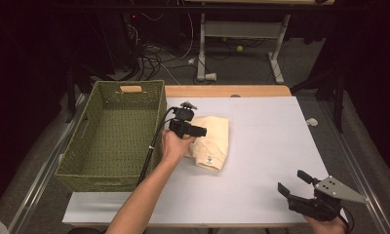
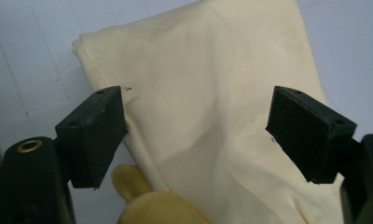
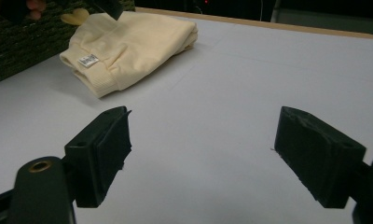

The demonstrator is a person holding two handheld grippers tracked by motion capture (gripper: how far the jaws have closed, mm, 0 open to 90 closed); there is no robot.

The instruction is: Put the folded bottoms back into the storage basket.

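A pale yellow folded cloth [image 1: 211, 141] is seen beside a woven olive-green basket [image 1: 81, 146] on the light grey tabletop [image 1: 271, 146].

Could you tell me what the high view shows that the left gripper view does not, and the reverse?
High view alone: the green woven basket left of the cloth, the right gripper open over bare table near the front right corner, and the floor cables beyond. Left gripper view alone: the left gripper close up, jaws spread wide over the fabric. Both: the folded cream cloth on the white tabletop.
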